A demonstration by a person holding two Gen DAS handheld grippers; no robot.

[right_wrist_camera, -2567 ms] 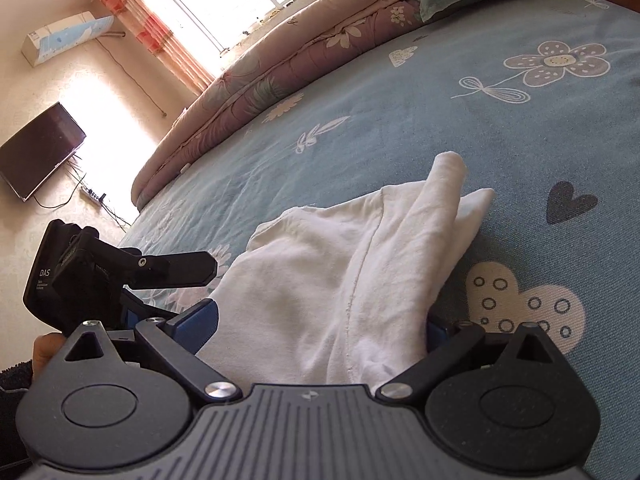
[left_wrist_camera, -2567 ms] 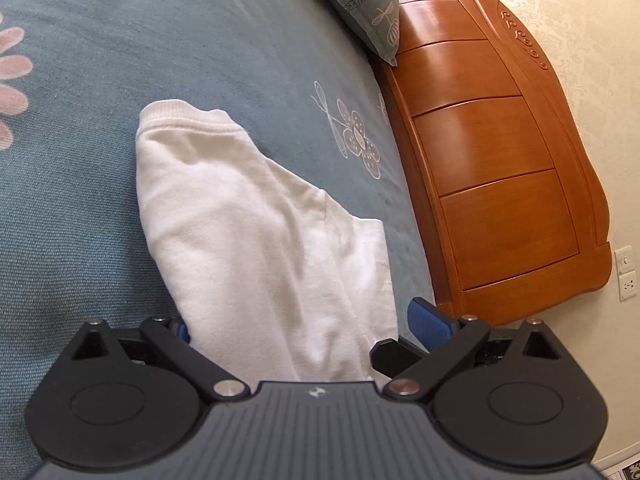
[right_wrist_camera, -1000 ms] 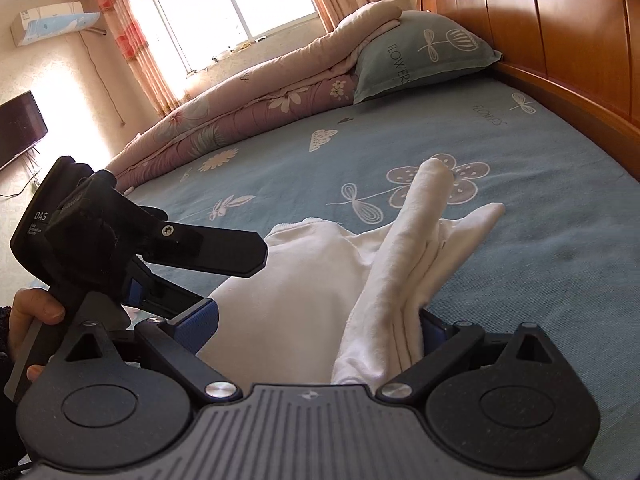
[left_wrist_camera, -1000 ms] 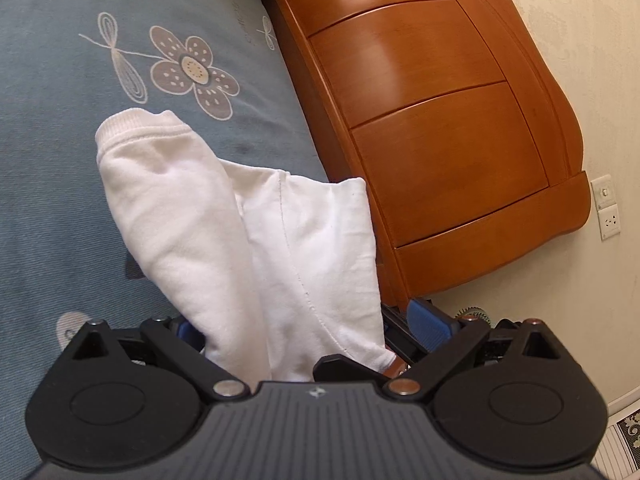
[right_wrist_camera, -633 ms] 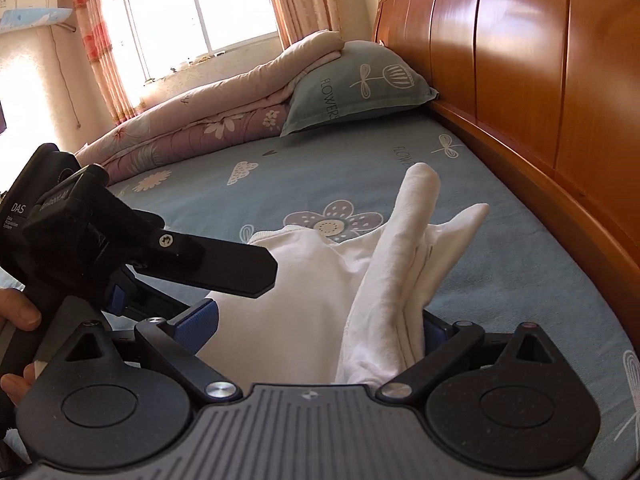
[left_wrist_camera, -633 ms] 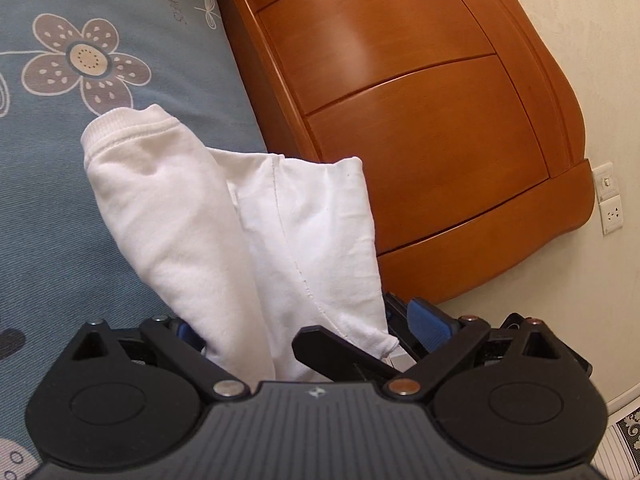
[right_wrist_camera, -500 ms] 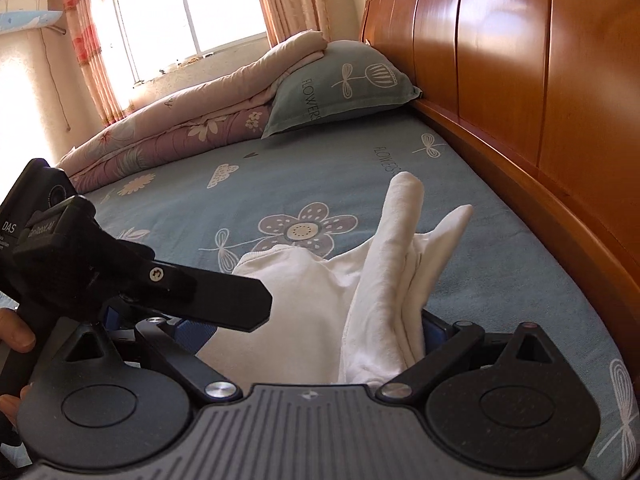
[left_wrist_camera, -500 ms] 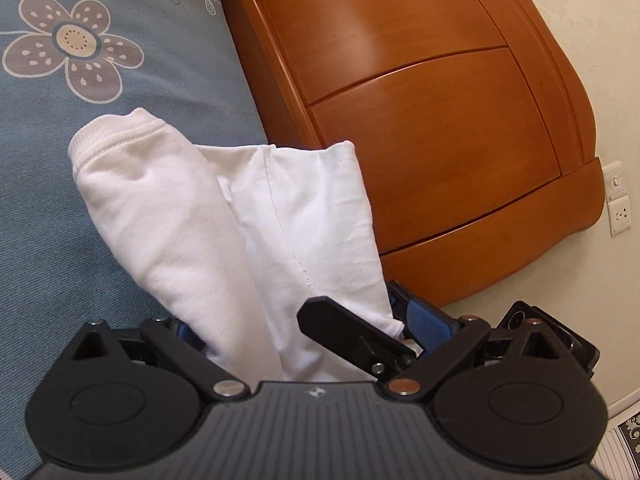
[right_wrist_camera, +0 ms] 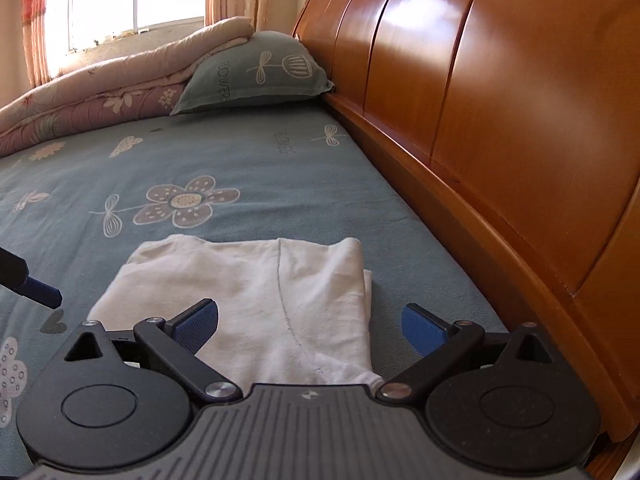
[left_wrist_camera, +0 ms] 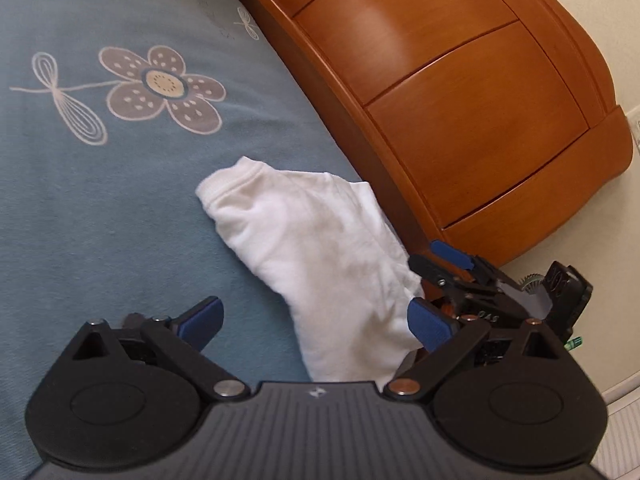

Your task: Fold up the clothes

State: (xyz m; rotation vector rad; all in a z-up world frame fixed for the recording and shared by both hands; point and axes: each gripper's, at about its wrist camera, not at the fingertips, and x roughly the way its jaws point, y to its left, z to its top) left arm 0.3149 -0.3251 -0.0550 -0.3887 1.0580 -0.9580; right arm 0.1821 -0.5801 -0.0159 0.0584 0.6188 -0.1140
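A white folded garment [left_wrist_camera: 312, 248] lies flat on the blue flowered sheet [left_wrist_camera: 100, 208], close to the wooden headboard. My left gripper [left_wrist_camera: 316, 320] is open just above the garment's near end, its blue pads wide apart and holding nothing. In the right wrist view the same garment [right_wrist_camera: 260, 292] lies spread ahead of my right gripper [right_wrist_camera: 312, 326], which is also open and empty. The right gripper's fingers [left_wrist_camera: 450, 252] show at the garment's right edge in the left wrist view. One tip of the left gripper's fingers [right_wrist_camera: 32, 286] pokes in at the left of the right wrist view.
The orange wooden headboard [right_wrist_camera: 500, 128] runs along the right side of the bed. A teal pillow [right_wrist_camera: 256, 76] and a rolled pink quilt [right_wrist_camera: 100, 96] sit at the far end under a bright window. Bare sheet [right_wrist_camera: 240, 160] stretches beyond the garment.
Both grippers held the raised garment, carried it toward the headboard and then opened. The garment has dropped out of the jaws and lies flat on the sheet.
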